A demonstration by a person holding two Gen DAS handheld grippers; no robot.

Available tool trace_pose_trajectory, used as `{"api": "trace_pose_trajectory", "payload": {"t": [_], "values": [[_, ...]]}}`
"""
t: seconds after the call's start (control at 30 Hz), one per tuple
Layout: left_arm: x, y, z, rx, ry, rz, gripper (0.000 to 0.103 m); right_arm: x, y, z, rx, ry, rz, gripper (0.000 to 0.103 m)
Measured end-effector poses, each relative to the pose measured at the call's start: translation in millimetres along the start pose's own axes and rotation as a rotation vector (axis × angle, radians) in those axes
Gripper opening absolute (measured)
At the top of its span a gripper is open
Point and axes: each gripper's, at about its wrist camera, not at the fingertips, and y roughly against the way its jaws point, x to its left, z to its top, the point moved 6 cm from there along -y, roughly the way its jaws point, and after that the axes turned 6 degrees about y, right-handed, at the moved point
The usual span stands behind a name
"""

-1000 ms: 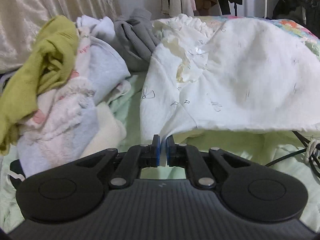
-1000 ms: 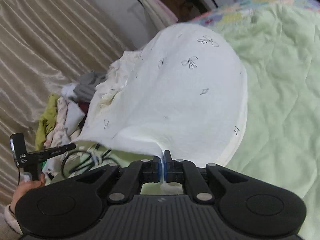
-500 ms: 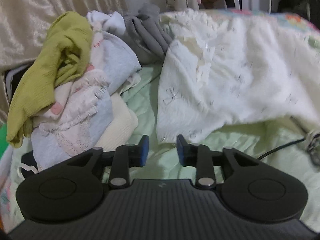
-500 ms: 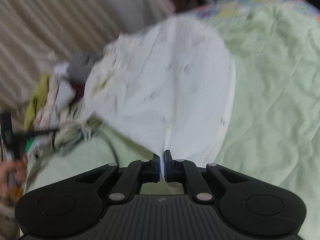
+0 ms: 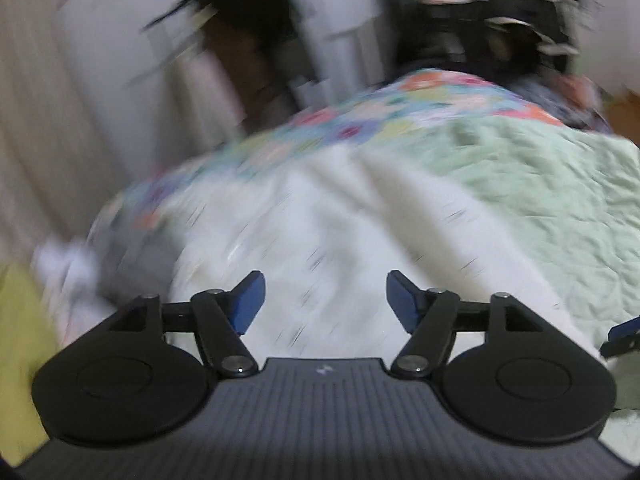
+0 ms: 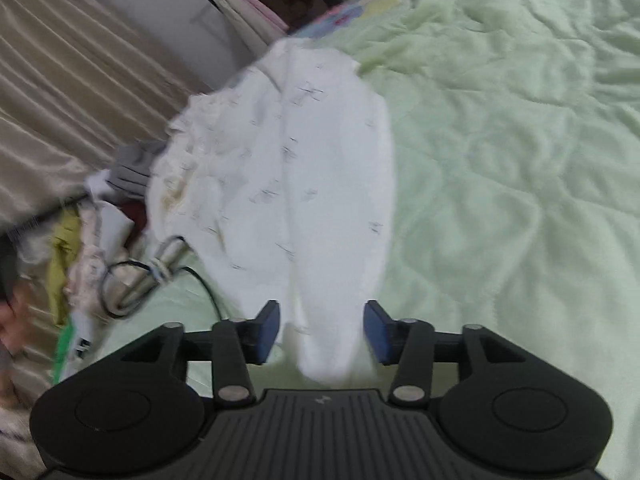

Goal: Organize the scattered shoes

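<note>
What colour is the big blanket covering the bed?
Pale green bedspread, seen best in the right wrist view.

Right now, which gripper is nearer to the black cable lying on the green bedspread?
Right. The black cable lies just left of the right gripper, beside the white garment. The left gripper hovers over the garment; its view shows no cable.
</note>
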Motion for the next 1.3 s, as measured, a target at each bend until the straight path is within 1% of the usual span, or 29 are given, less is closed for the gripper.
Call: {"api": "trace_pose_trajectory", "payload": {"t": [0.1, 0.13, 0.17, 0.2, 0.23, 0.27, 0.3, 0.33, 0.47, 0.5, 0.53, 0.57, 0.6, 0.67, 0.7, 0.73, 0.77, 0.8, 0.83, 0.87, 0.93, 0.97, 1.0, 1.03, 1.07, 1.13, 1.17, 1.23, 1.3], "values": [[-42, -27, 20, 0.000, -0.105, -0.040, 0.081, -4, -19, -2, 0.042, -0.073, 0.055, 0.066], [-48, -33, 22, -0.001, -0.120, -0.056, 0.081, -4, -25, -2, 0.045, -0.081, 0.068, 0.064], [-59, -41, 25, -0.004, -0.146, -0.100, 0.081, -4, -28, -1, 0.042, -0.090, 0.073, 0.050], [-68, -49, 27, -0.007, -0.168, -0.142, 0.081, -5, -32, 5, 0.039, -0.124, 0.110, 0.018], [-72, -51, 27, -0.013, -0.180, -0.180, 0.081, -6, -34, 11, 0.031, -0.161, 0.150, 0.002], [-79, -57, 25, -0.020, -0.210, -0.269, 0.081, -12, -30, 21, -0.010, -0.220, 0.203, 0.003], [-83, -59, 22, -0.024, -0.232, -0.321, 0.081, -18, -26, 32, -0.050, -0.276, 0.252, 0.003], [-86, -63, 18, -0.019, -0.259, -0.364, 0.081, -25, -23, 43, -0.085, -0.314, 0.276, 0.003], [-108, -67, 4, -0.024, -0.359, -0.510, 0.082, -42, 0, 80, -0.180, -0.382, 0.322, 0.003], [-115, -66, 1, -0.033, -0.381, -0.537, 0.086, -43, 5, 88, -0.195, -0.392, 0.325, 0.003], [-124, -66, 0, -0.055, -0.393, -0.539, 0.091, -43, 6, 92, -0.198, -0.392, 0.327, 0.003], [-133, -68, -2, -0.073, -0.400, -0.518, 0.103, -42, 8, 96, -0.200, -0.393, 0.329, 0.003], [-143, -74, -5, -0.080, -0.413, -0.486, 0.103, -41, 8, 99, -0.202, -0.399, 0.335, 0.003], [-161, -92, -11, -0.065, -0.426, -0.376, 0.103, -31, 10, 108, -0.203, -0.429, 0.387, 0.003], [-165, -101, -14, -0.050, -0.412, -0.332, 0.097, -26, 10, 112, -0.203, -0.442, 0.410, 0.003], [-165, -107, -17, -0.032, -0.366, -0.324, 0.087, -24, 9, 112, -0.202, -0.444, 0.421, 0.003], [-164, -113, -19, -0.013, -0.314, -0.321, 0.054, -16, 9, 115, -0.198, -0.454, 0.454, 0.003], [-157, -118, -20, 0.019, -0.229, -0.345, 0.023, -11, 9, 116, -0.197, -0.455, 0.467, 0.003], [-146, -123, -19, 0.049, -0.141, -0.354, 0.014, -6, 9, 118, -0.192, -0.452, 0.480, 0.003], [-132, -129, -16, 0.049, -0.070, -0.320, 0.007, 3, 7, 122, -0.167, -0.425, 0.489, 0.006], [-85, -139, -5, -0.016, 0.090, -0.177, 0.007, 19, 2, 128, -0.124, -0.359, 0.465, 0.015], [-60, -143, -1, -0.038, 0.150, -0.121, 0.007, 22, -1, 131, -0.128, -0.351, 0.446, 0.028], [-40, -148, -1, -0.036, 0.205, -0.110, 0.007, 23, 1, 133, -0.139, -0.345, 0.423, 0.045], [-17, -152, -2, -0.031, 0.272, -0.102, 0.007, 20, 2, 138, -0.186, -0.351, 0.375, 0.052], [22, -159, -9, -0.009, 0.386, -0.108, 0.007, 17, 4, 144, -0.229, -0.357, 0.329, 0.058], [60, -162, -22, 0.005, 0.472, -0.094, 0.007, 9, -1, 151, -0.266, -0.375, 0.268, 0.058], [76, -162, -29, 0.006, 0.506, -0.082, 0.007, -2, -16, 158, -0.267, -0.416, 0.224, 0.059], [101, -159, -39, 0.006, 0.567, -0.077, 0.007, -13, -38, 163, -0.255, -0.492, 0.230, 0.060], [108, -155, -41, -0.009, 0.600, -0.099, 0.007, -16, -54, 169, -0.250, -0.536, 0.247, 0.060]]}}
